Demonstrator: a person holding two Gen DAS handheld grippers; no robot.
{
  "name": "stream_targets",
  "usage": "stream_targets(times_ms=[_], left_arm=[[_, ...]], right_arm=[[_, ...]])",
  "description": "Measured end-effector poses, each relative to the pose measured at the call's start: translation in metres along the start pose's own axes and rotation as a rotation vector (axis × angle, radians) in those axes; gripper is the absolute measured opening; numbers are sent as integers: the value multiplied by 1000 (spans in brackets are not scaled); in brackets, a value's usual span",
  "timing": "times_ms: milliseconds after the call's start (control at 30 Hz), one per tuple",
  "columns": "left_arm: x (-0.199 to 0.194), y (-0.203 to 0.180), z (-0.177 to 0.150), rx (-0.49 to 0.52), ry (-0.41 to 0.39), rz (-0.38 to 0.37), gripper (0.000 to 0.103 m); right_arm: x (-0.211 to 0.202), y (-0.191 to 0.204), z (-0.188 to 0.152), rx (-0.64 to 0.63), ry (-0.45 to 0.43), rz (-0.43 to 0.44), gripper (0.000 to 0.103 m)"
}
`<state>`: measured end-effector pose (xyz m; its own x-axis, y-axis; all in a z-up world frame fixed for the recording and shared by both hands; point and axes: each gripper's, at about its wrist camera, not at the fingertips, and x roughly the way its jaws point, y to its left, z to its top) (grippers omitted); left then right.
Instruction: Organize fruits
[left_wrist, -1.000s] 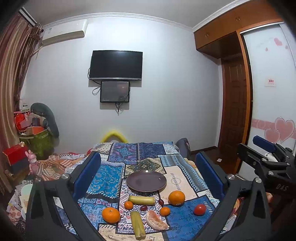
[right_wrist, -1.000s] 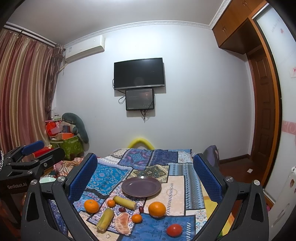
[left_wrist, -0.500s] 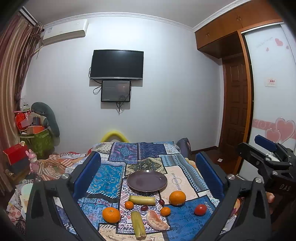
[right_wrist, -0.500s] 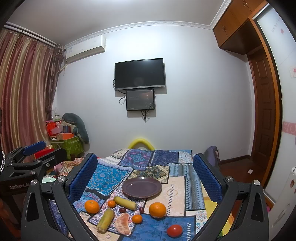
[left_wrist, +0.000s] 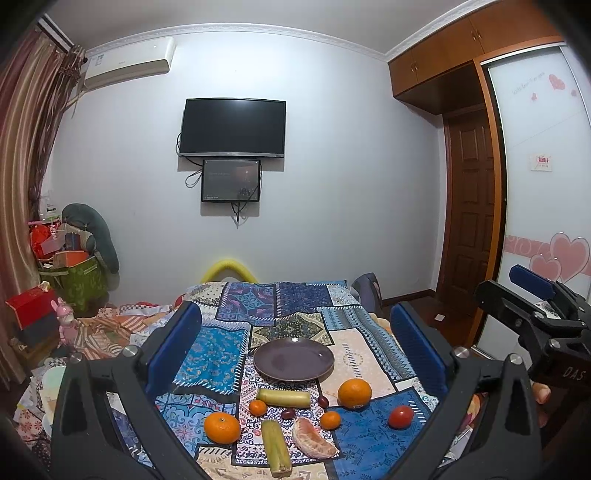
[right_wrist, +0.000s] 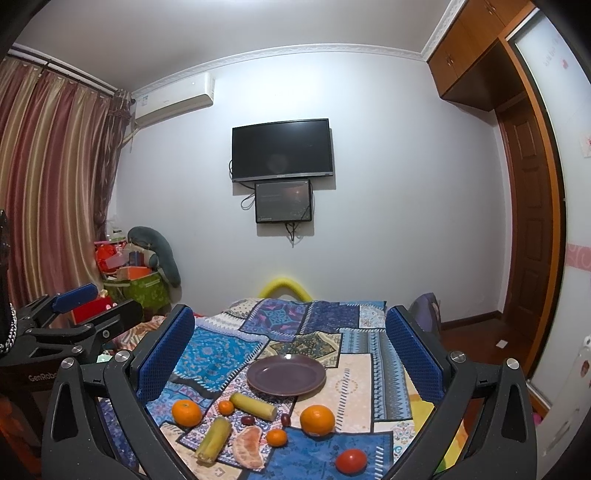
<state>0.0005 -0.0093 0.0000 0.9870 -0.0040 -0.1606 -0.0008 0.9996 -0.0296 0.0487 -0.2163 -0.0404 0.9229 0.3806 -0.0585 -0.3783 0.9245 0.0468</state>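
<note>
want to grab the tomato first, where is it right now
The tomato lies on the patchwork cloth at the near right of the fruit group, nearer than the big orange, right of the peeled segment.

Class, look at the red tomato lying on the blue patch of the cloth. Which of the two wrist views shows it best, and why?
The right wrist view: the red tomato lies near and large, clear between the tool's fingers. In the left wrist view the tomato is also whole but smaller and farther off, close to that tool's right finger.
</note>
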Motion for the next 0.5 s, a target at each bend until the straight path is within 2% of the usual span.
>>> stream_targets(times_ms=[500], left_arm=[[10,4,-4,-2,19,0,103]], right_arm=[[7,-2,-5,7,24,-9,103]])
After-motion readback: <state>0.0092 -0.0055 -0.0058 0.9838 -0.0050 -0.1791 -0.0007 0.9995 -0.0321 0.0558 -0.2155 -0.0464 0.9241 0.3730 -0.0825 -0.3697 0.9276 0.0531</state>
